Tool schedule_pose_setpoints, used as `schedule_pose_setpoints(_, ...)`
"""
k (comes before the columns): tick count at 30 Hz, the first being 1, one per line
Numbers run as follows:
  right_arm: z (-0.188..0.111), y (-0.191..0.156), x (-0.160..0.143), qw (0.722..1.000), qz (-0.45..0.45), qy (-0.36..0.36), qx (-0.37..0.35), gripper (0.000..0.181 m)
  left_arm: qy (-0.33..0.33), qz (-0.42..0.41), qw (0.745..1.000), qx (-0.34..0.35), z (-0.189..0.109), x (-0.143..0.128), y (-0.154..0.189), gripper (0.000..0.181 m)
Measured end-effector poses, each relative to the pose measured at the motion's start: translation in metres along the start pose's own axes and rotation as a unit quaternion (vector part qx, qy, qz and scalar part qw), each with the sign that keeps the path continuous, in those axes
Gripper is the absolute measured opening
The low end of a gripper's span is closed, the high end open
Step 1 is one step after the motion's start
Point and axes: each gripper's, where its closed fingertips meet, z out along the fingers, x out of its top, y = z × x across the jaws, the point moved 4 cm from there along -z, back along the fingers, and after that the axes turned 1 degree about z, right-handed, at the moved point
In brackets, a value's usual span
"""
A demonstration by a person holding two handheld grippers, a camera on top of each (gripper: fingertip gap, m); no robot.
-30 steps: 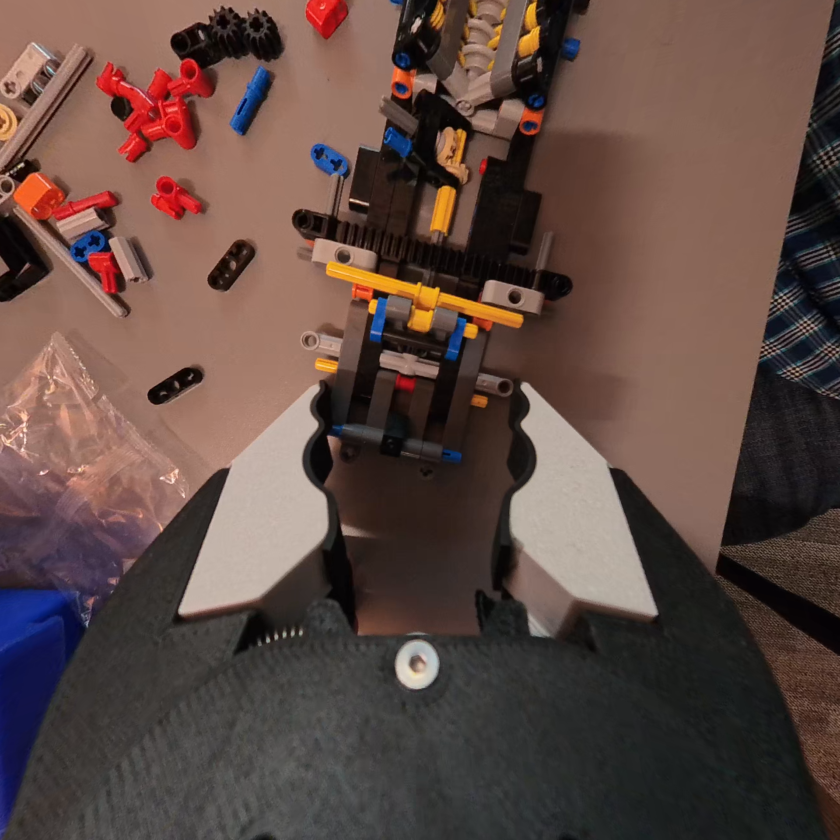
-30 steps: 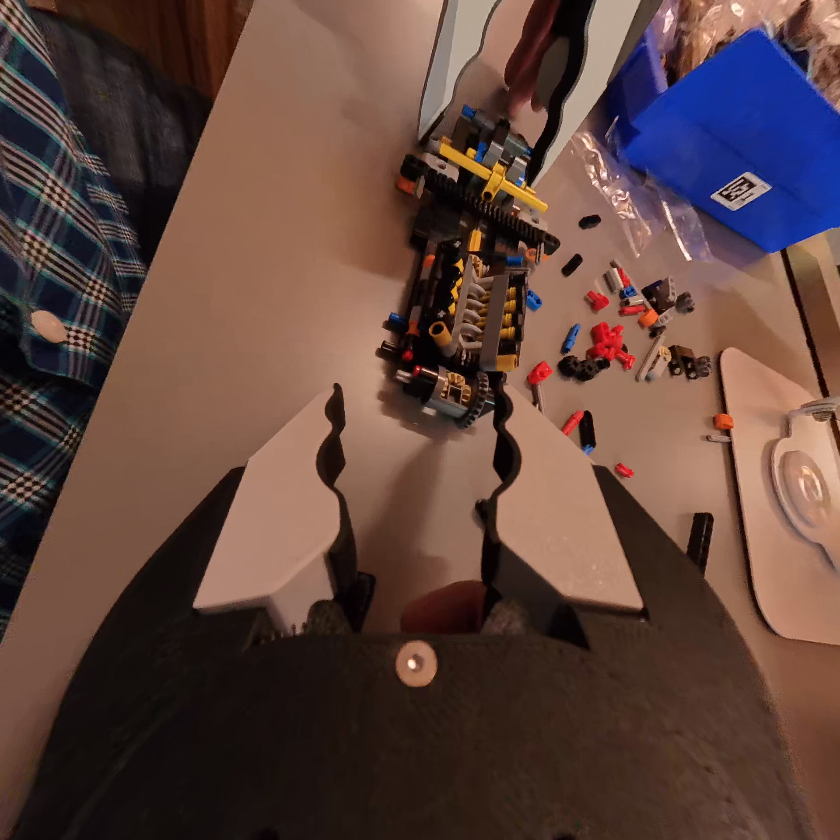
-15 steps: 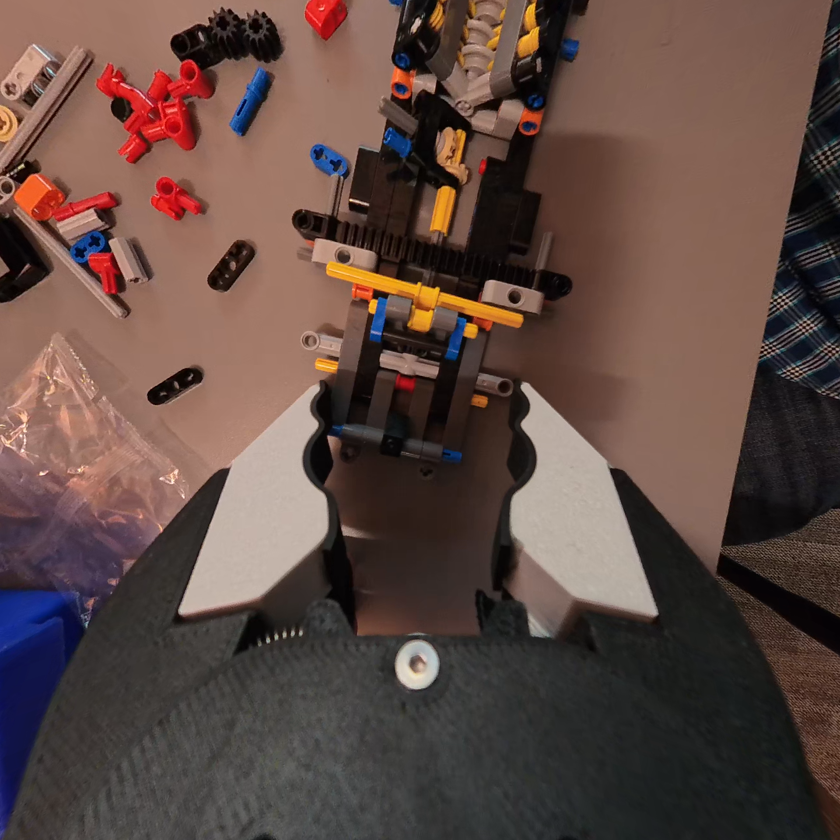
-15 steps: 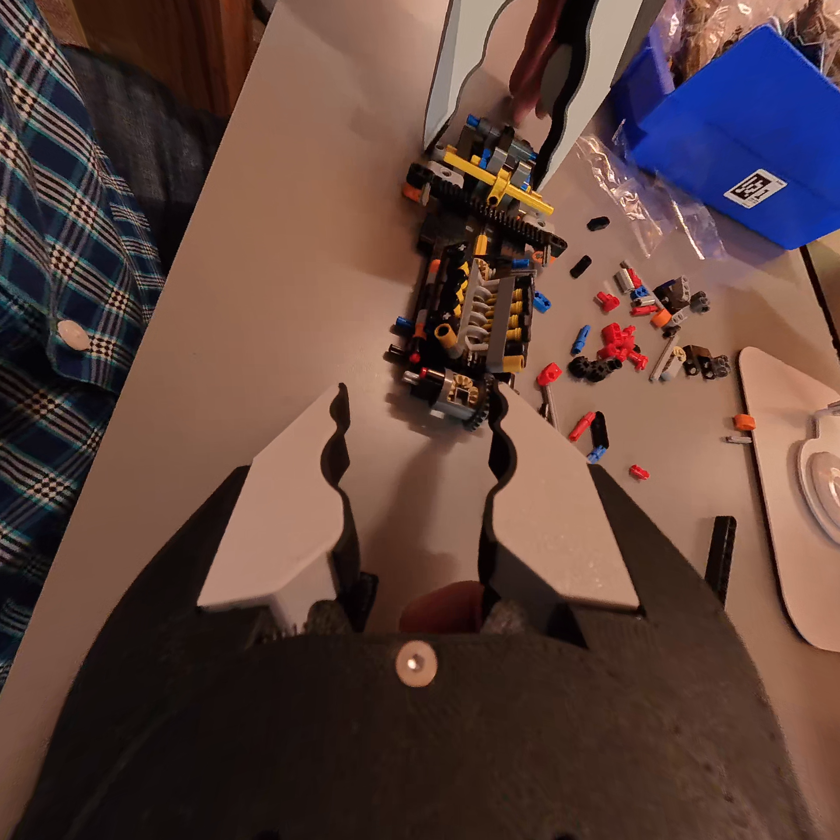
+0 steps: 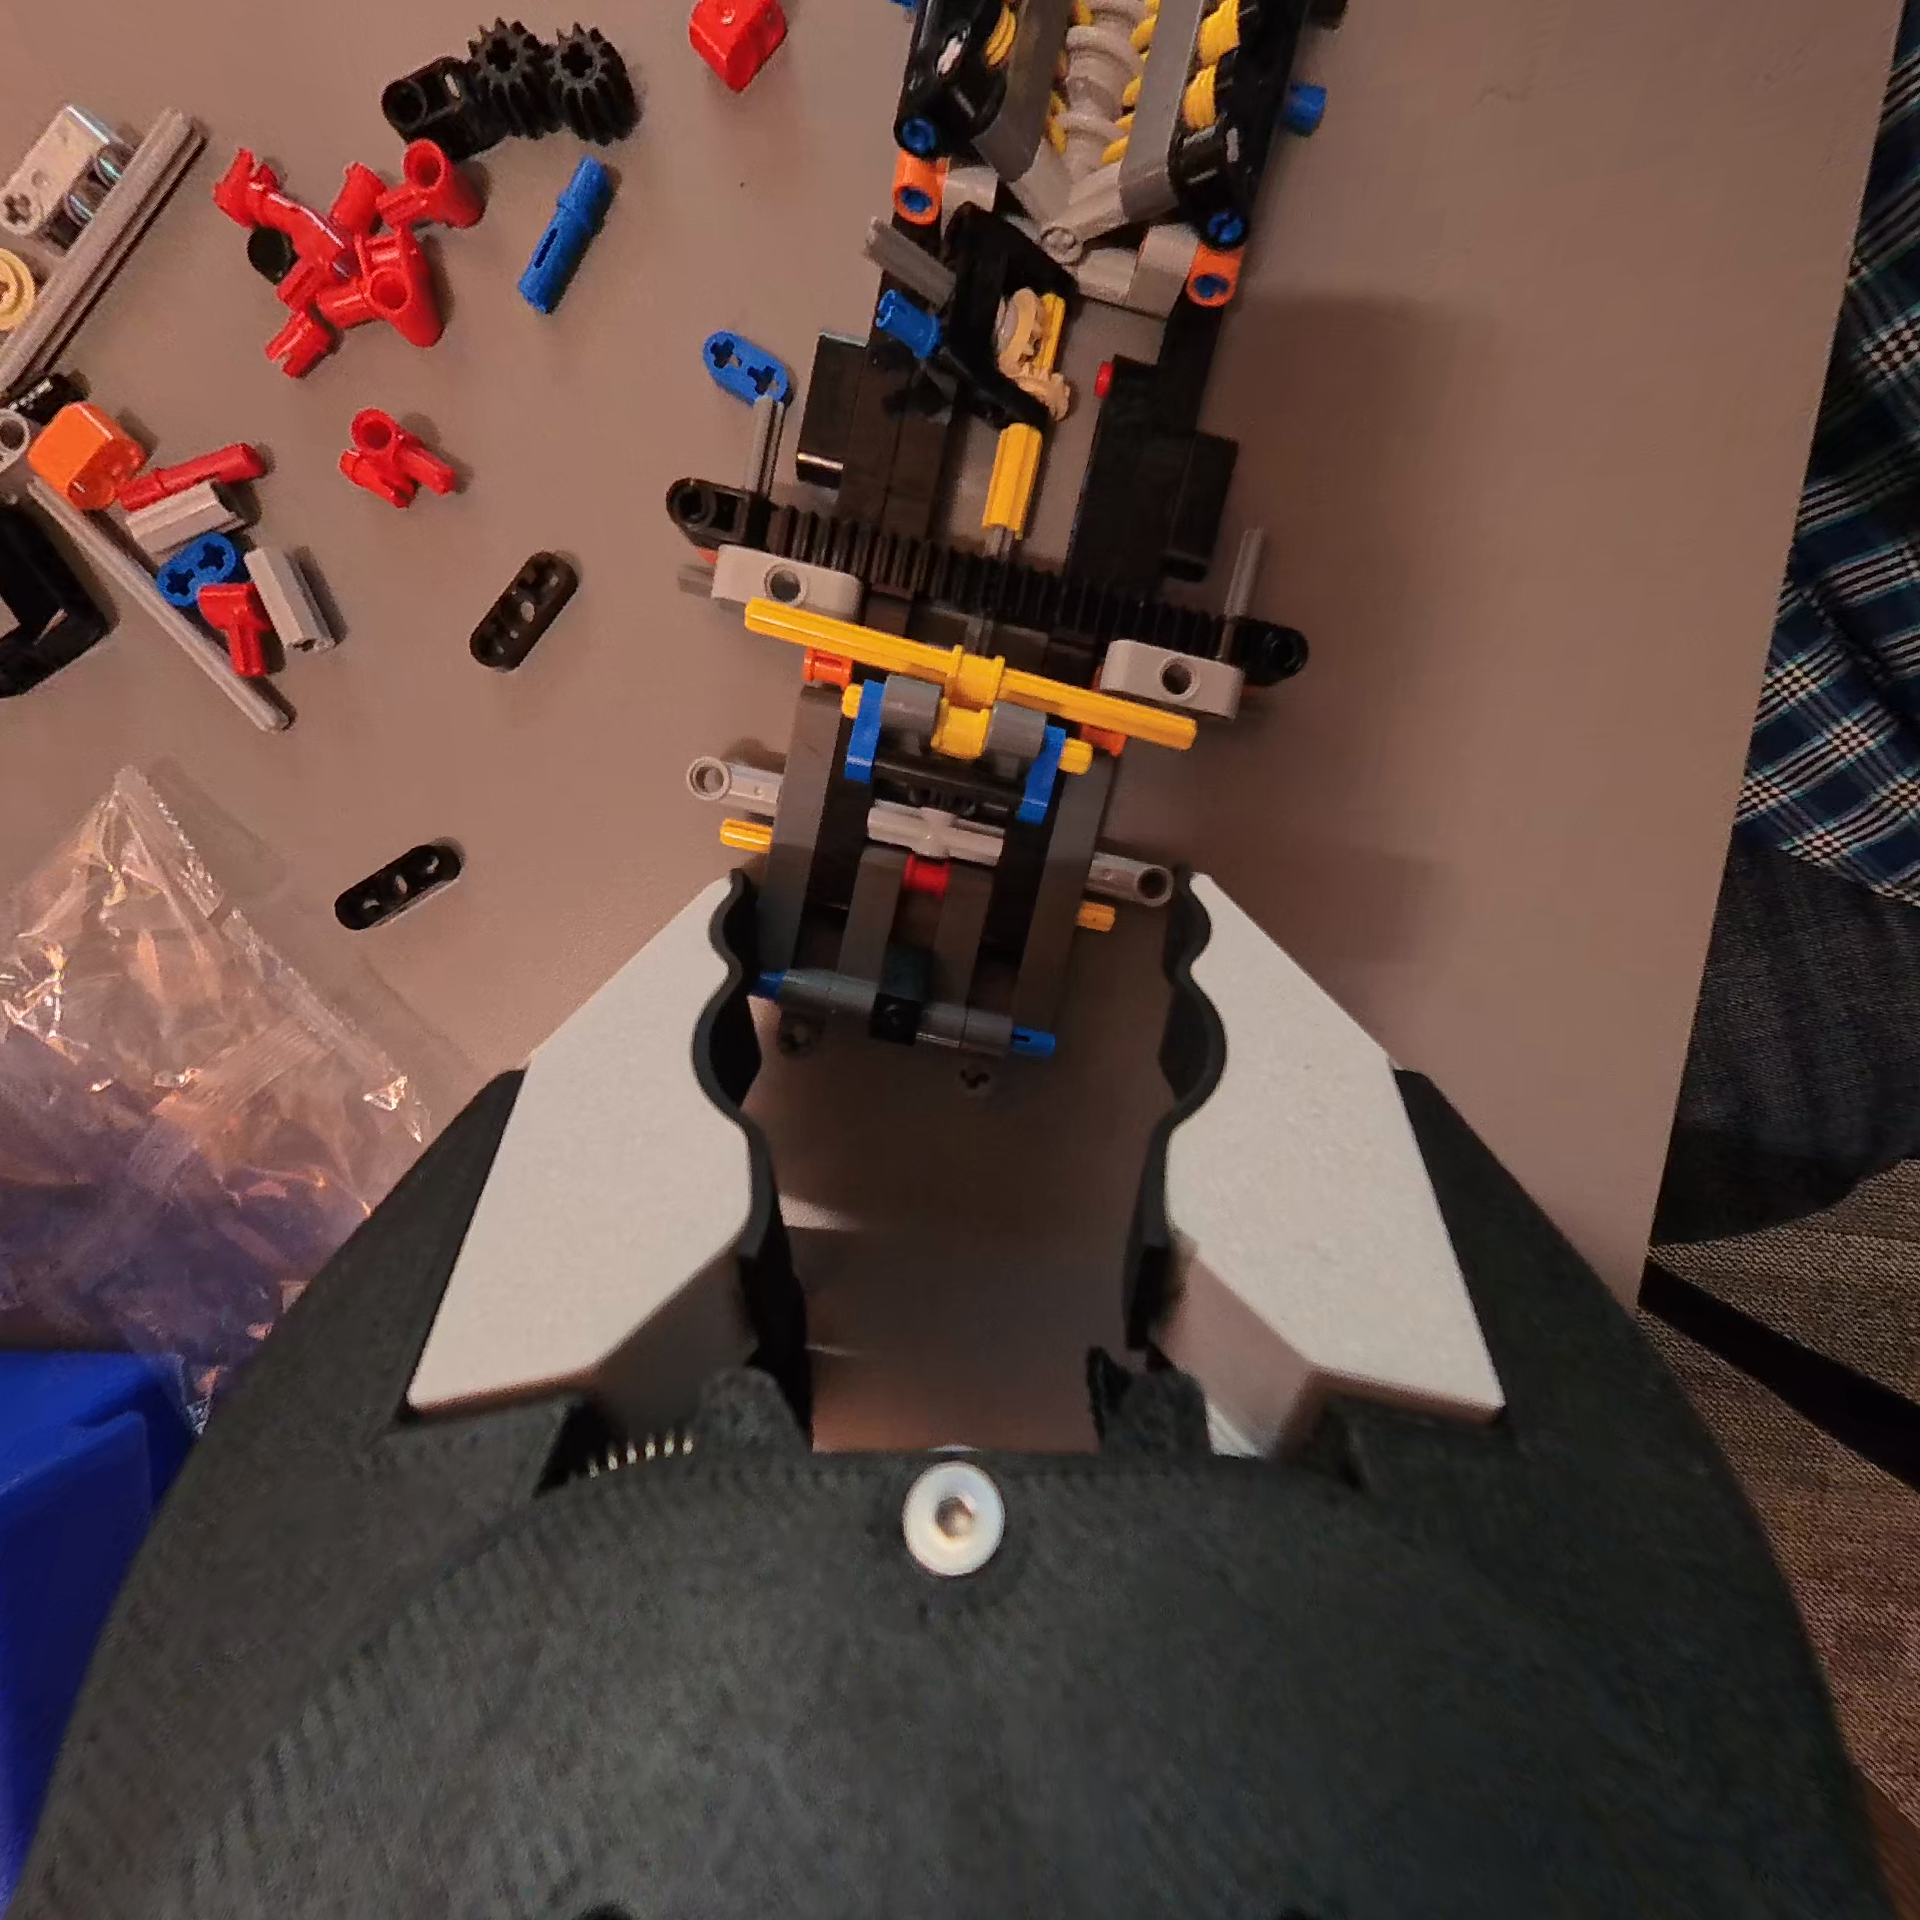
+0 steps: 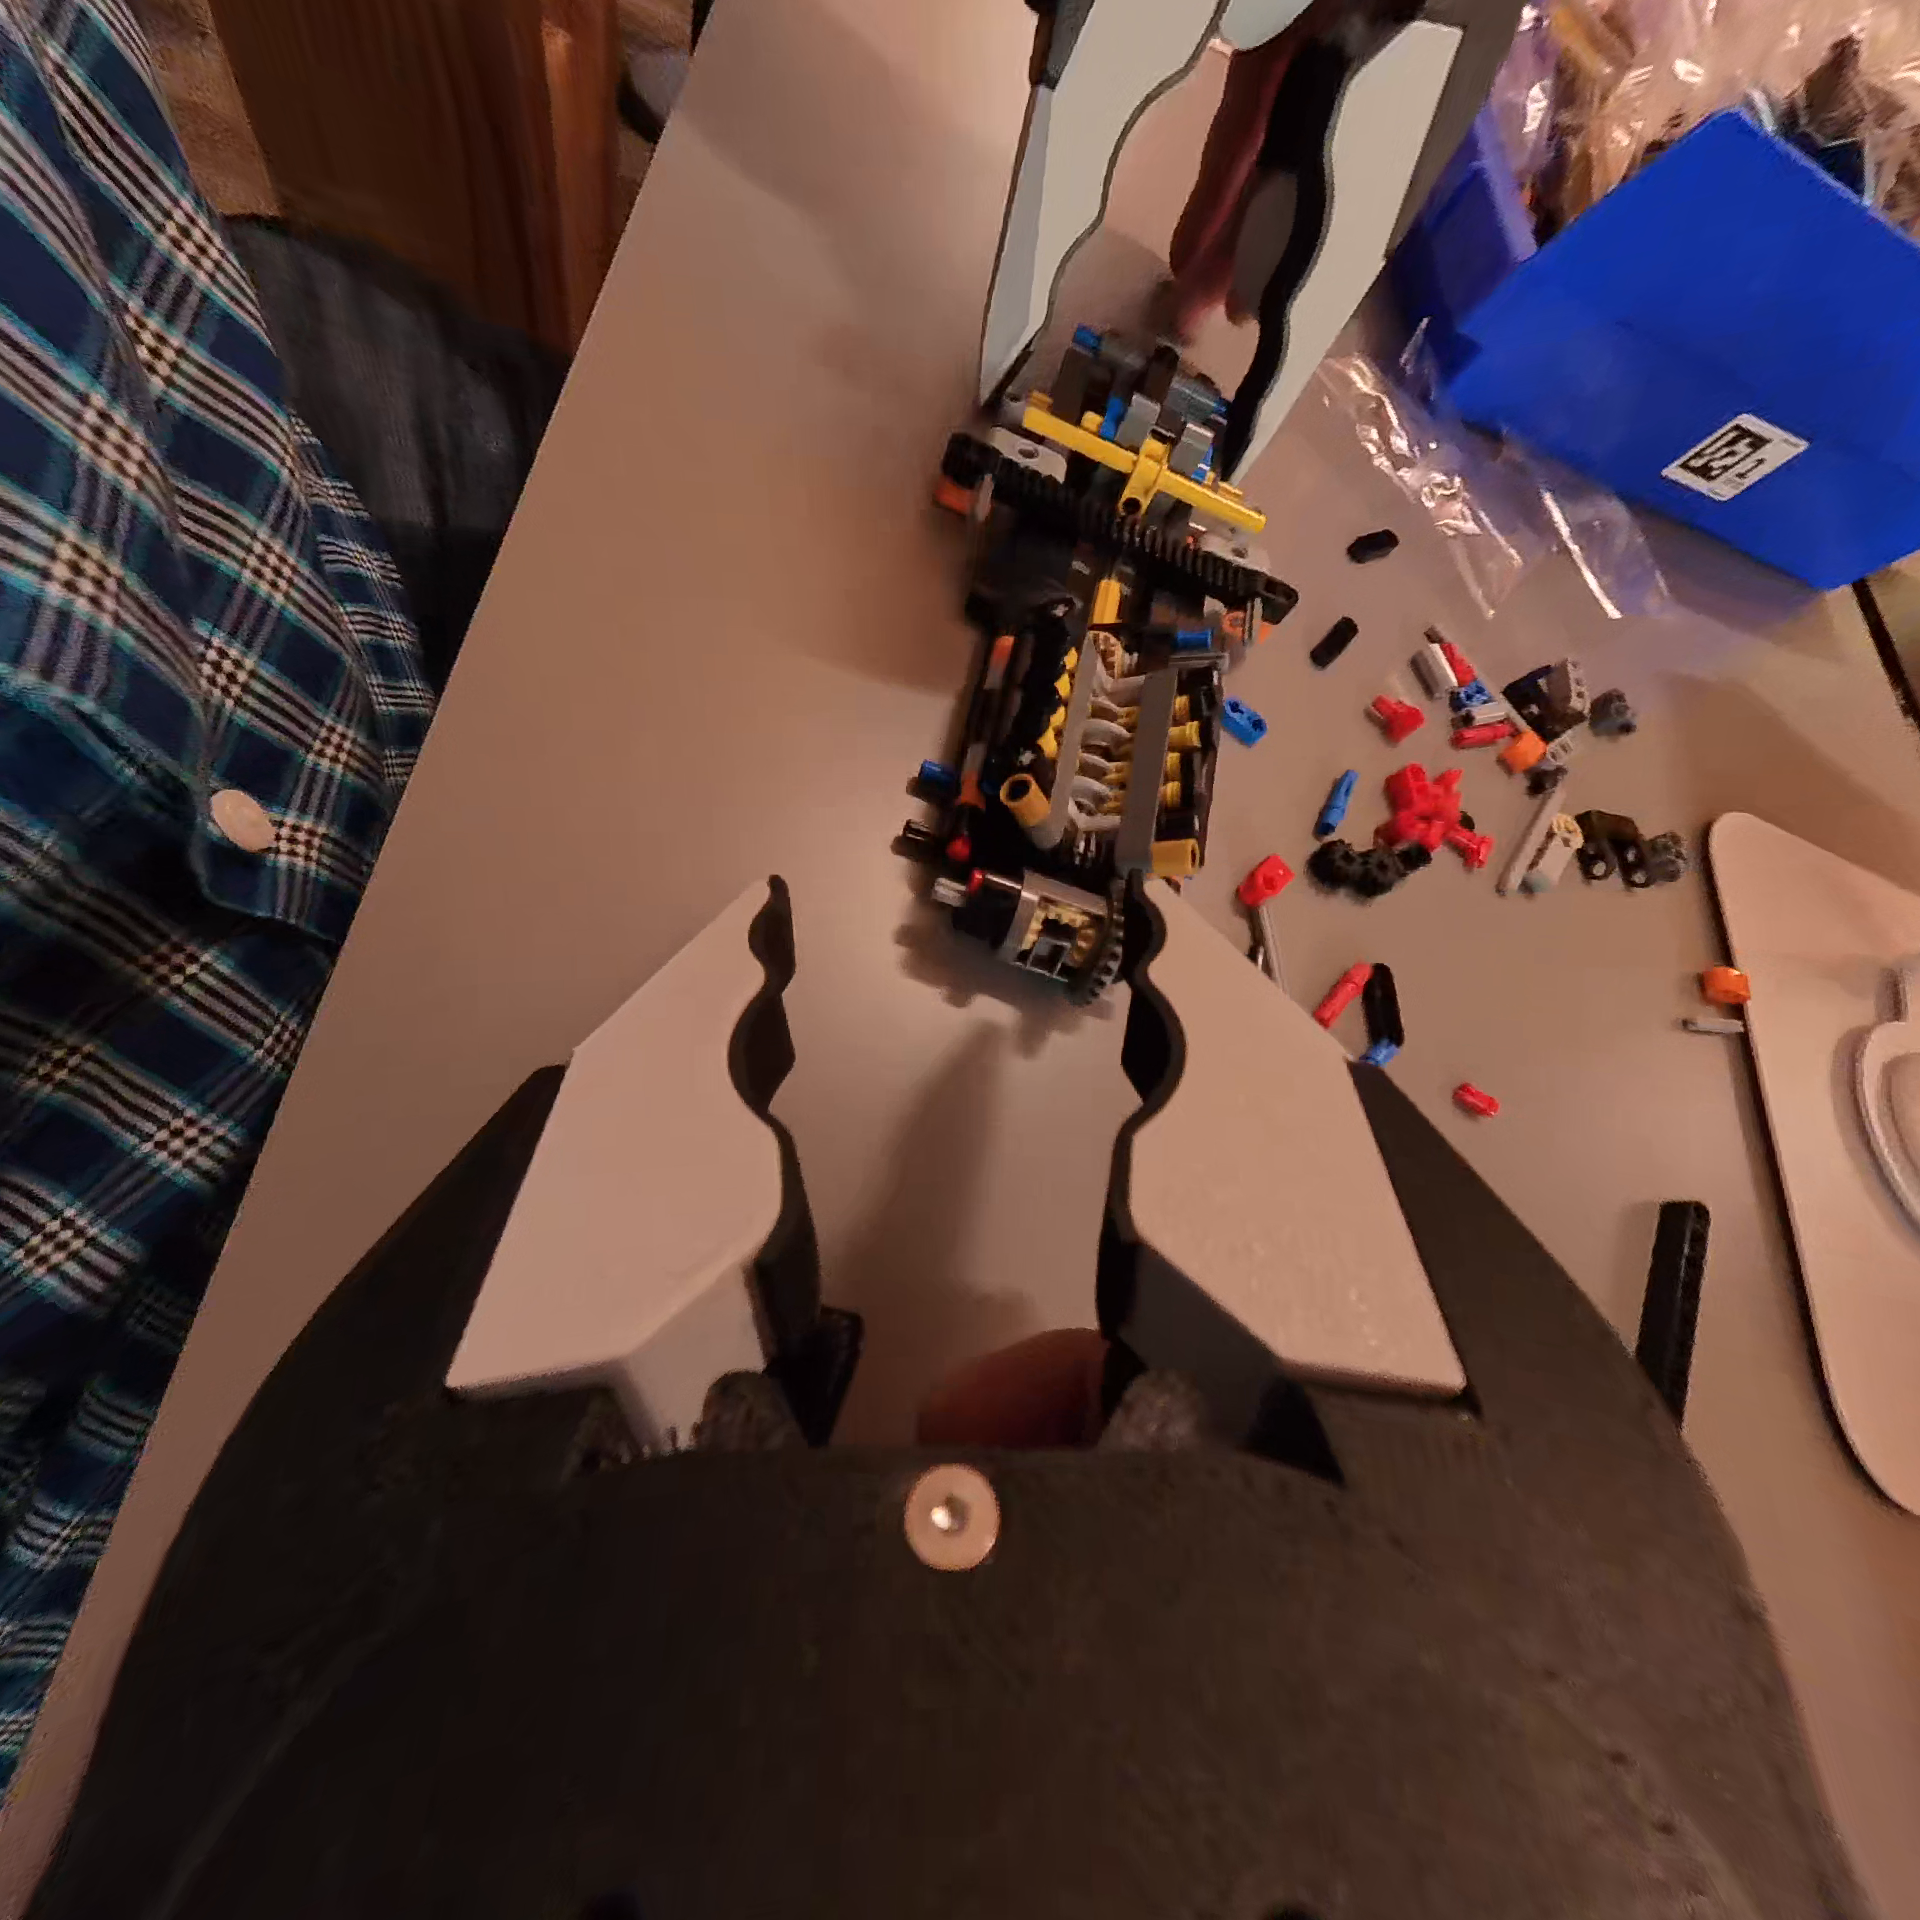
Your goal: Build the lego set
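Observation:
The partly built lego chassis (image 5: 997, 582) lies lengthwise on the grey table (image 5: 1455, 520), black and grey with yellow, blue and orange parts. My left gripper (image 5: 966, 904) is open, and its fingertips (image 5: 727, 935) straddle the chassis's near end without clamping it. In the right wrist view the chassis (image 6: 1101, 686) runs away from me. My right gripper (image 6: 956, 899) is open and empty just short of the gear end, with its right fingertip (image 6: 1153, 935) beside the gear. The left gripper (image 6: 1132, 405) shows at the far end.
Loose red (image 5: 353, 270), black (image 5: 540, 78) and blue (image 5: 561, 244) pieces lie left of the chassis. A clear bag (image 5: 156, 1039) and blue bin (image 6: 1714, 395) are beyond them. A white board (image 6: 1818, 1039) and black beam (image 6: 1673, 1309) lie at right. A person in plaid (image 6: 156, 623) sits by the table edge. Across from one pair of fingers to the other is roughly 15 cm.
The right gripper has shifted a little, so the table slides slightly down in its view. The left gripper and the chassis have not moved. Both grippers stay open.

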Motion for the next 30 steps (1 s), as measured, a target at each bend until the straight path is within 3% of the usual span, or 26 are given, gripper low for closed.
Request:
schedule_pose_setpoints(8,0.002,-0.004,-0.012,1.0,0.016,-0.019,0.016,0.059,0.0,0.001,1.0,0.0,0.0,0.0,0.001,0.077)
schedule_pose_setpoints(11,-0.005,-0.003,-0.002,1.0,0.02,0.013,0.003,0.062,0.001,0.002,1.0,-0.001,0.0,0.0,0.0,0.077)
schedule_pose_setpoints(18,0.004,-0.002,-0.005,1.0,0.014,-0.001,0.01,0.065,0.0,0.003,1.0,0.0,0.001,0.0,0.001,0.077)
schedule_pose_setpoints(25,-0.005,-0.005,-0.019,0.999,0.029,-0.021,0.012,0.056,0.001,0.004,1.0,-0.001,0.001,0.0,0.001,0.077)
schedule_pose_setpoints(30,-0.013,-0.002,-0.019,0.999,0.043,-0.016,0.005,0.06,0.001,0.003,1.0,0.0,0.001,0.0,0.001,0.077)
